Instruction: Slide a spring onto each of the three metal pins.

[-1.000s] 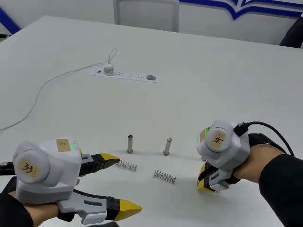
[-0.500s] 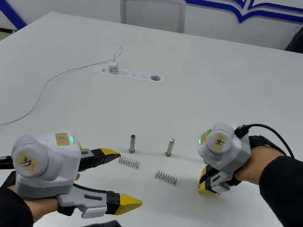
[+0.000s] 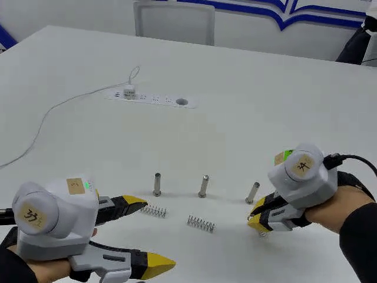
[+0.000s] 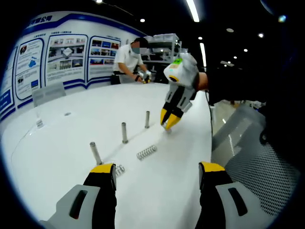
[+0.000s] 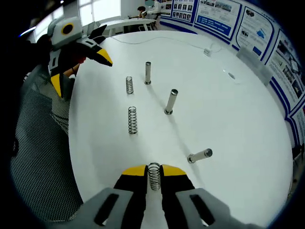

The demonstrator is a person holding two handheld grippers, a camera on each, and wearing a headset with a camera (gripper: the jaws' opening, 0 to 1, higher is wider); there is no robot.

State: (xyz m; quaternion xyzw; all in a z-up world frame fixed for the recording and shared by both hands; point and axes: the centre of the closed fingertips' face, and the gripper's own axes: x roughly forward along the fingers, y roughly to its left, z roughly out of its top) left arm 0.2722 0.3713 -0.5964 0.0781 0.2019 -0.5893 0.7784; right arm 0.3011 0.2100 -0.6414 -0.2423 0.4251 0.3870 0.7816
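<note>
— Steel pins: how many can you count now?

— Three. The third pin (image 3: 253, 192) has come clear of my right claw (image 3: 256, 220), which hid it a second ago. It stands just beside the yellow tips.

— And that claw?

— Narrowed onto a spring (image 5: 153, 176), pinched between the jaws.

— The left one?

— My left claw (image 3: 158, 233) gapes wide and carries nothing. Its upper tip is near the left loose spring (image 3: 154, 210). The other loose spring (image 3: 201, 222) lies on the white table in front of the middle pin (image 3: 204, 186).

— Progress?

— None threaded yet; the left pin (image 3: 157, 184) is bare too. I judge the next move is lining my held spring over the third pin.
</note>
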